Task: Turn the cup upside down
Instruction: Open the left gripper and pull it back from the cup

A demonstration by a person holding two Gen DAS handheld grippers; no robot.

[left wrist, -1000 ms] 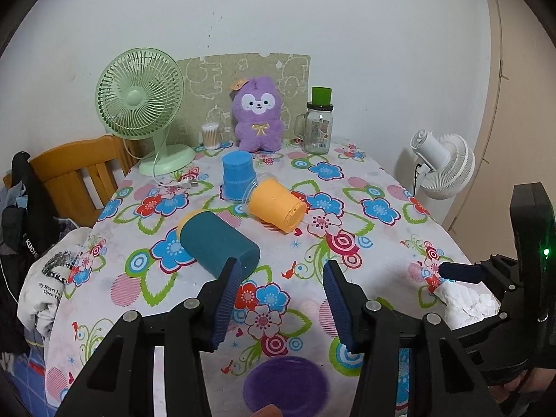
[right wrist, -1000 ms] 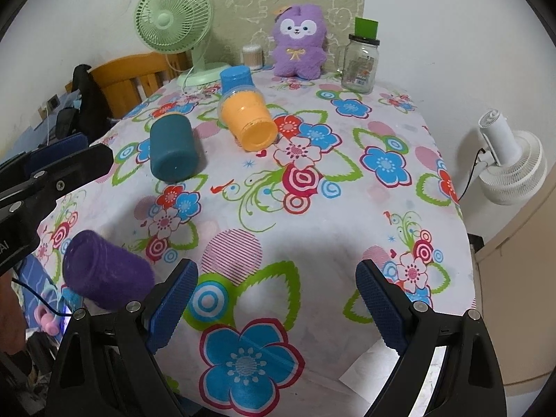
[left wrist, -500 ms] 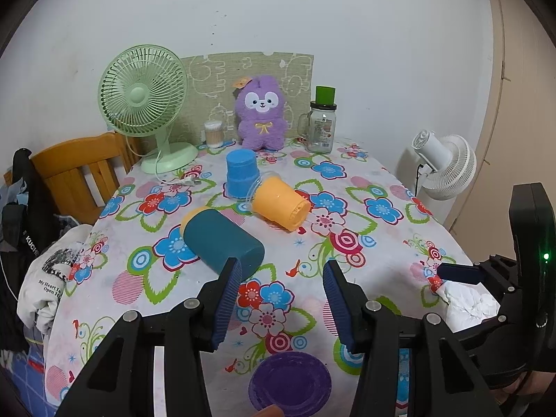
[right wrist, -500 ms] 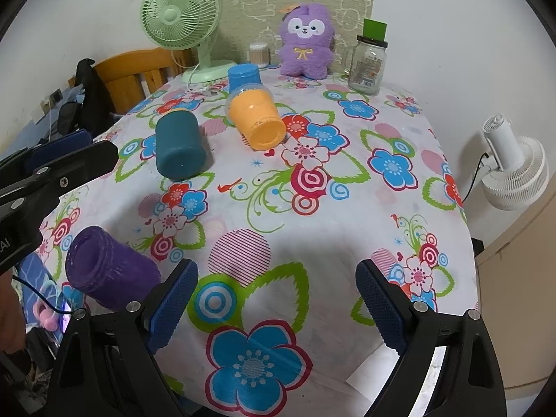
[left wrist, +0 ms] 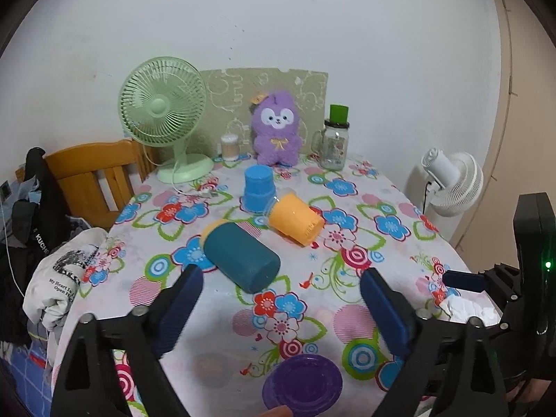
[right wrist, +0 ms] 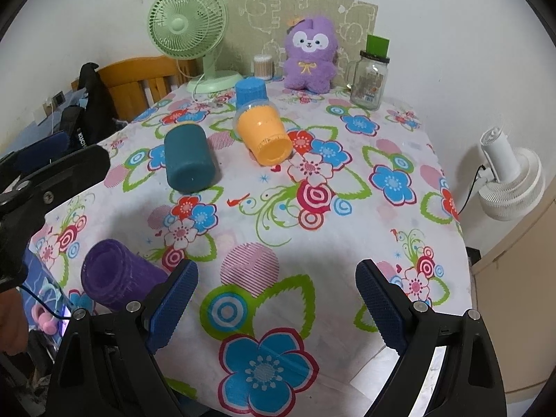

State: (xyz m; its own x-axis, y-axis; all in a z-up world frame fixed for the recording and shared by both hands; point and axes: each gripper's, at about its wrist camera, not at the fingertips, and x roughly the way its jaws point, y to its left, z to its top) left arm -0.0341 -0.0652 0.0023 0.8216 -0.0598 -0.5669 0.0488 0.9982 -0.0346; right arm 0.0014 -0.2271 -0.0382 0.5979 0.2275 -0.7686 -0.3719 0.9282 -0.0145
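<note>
Four cups lie on the flowered tabletop (right wrist: pixel 347 243): a purple cup (right wrist: pixel 118 274), a teal cup (right wrist: pixel 187 160), an orange cup (right wrist: pixel 264 132) and a blue cup (right wrist: pixel 251 93). Two fans stand by. The purple cup lies on its side just left of the right gripper (right wrist: pixel 276 299), whose jaws gape wide and empty. From the left gripper (left wrist: pixel 281 304), also spread wide, it sits low between the fingers, cut off by the frame. The blue cup stands inverted beyond, the orange one leaning against it.

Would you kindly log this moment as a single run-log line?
left gripper: open, empty | right gripper: open, empty | teal cup, orange cup, purple cup: lying sideways | blue cup: upside down
</note>
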